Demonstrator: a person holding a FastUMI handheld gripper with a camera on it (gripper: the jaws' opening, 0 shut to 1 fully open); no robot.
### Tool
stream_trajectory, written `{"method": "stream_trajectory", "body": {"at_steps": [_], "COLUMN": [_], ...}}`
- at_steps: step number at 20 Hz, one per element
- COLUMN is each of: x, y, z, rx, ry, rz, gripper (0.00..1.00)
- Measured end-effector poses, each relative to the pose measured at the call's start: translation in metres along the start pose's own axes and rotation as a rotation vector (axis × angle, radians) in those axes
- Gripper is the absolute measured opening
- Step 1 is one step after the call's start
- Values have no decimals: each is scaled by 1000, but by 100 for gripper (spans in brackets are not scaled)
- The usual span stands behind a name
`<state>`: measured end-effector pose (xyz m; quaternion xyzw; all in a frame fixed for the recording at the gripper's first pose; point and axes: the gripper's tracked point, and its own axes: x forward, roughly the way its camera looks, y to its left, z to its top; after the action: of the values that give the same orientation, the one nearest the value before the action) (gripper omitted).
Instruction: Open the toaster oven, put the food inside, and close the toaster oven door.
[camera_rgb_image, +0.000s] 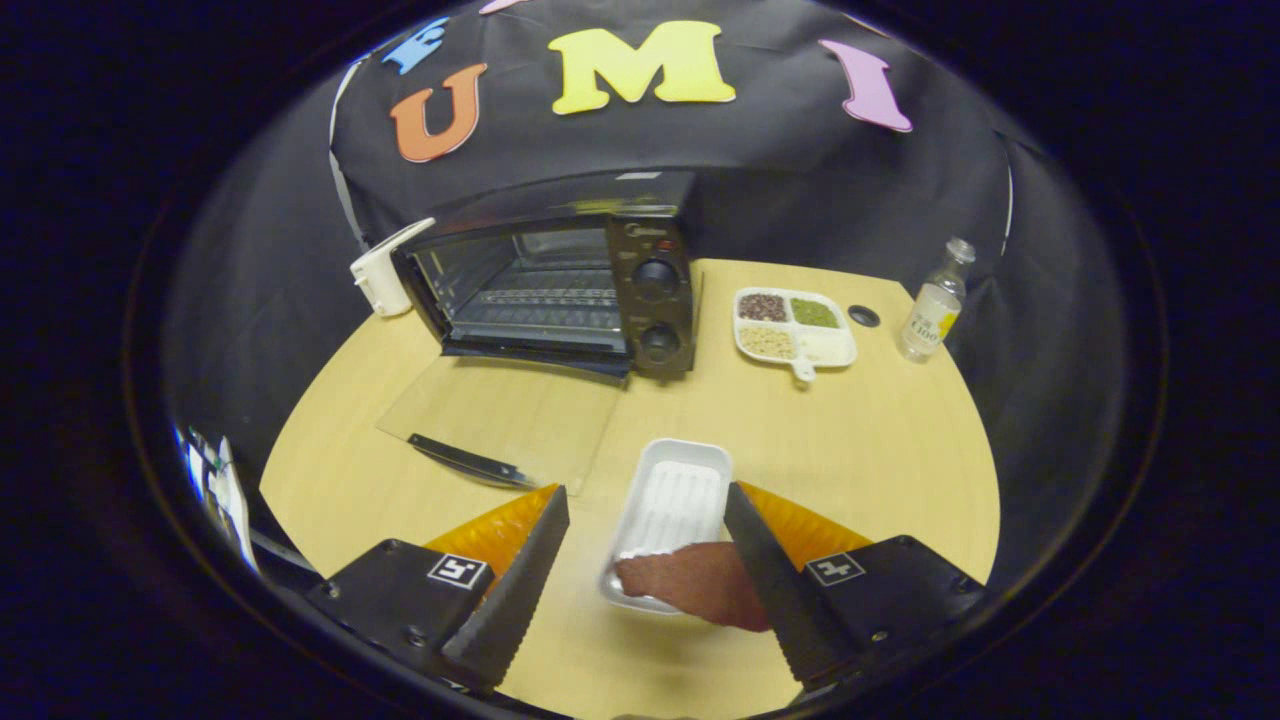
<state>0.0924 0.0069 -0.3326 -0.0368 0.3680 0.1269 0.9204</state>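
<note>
The gripper (645, 545) hangs with its fingers spread wide over the white tray (668, 520) holding the brownish food (695, 585), while the toaster oven (560, 280) beyond stands open, so grasping the food seems next.

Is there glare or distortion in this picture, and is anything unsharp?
Gripper view: strong fisheye bending curves the table edge; the open glass door reflects the wood and looks nearly invisible; light glare lies on the oven top; the open gripper and meat are slightly soft.
</note>
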Motion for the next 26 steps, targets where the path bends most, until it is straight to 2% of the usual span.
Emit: {"method": "stream_trajectory", "body": {"at_steps": [3, 8, 10, 11, 12, 13, 14, 17, 19, 21, 26], "x": [0, 2, 5, 5, 6, 6, 8, 7, 9, 8, -7], "y": [-41, -40, -31, -27, -20, -15, -13, -13, -12, -10, -7], "z": [-18, -45, -55, -60, -64, -66, -68, -70, -71, -68, -38], "rx": [51, 130, 162, 190, 230, 274, 313, 409, 428, 442, 436], "ry": [54, 153, 206, 230, 256, 279, 295, 335, 335, 333, 252], "rz": [44, 254, 324, 353, 394, 428, 434, 458, 474, 473, 387], "gripper": [99, 96, 89, 82, 81, 76, 72, 35, 22, 18, 16]}}
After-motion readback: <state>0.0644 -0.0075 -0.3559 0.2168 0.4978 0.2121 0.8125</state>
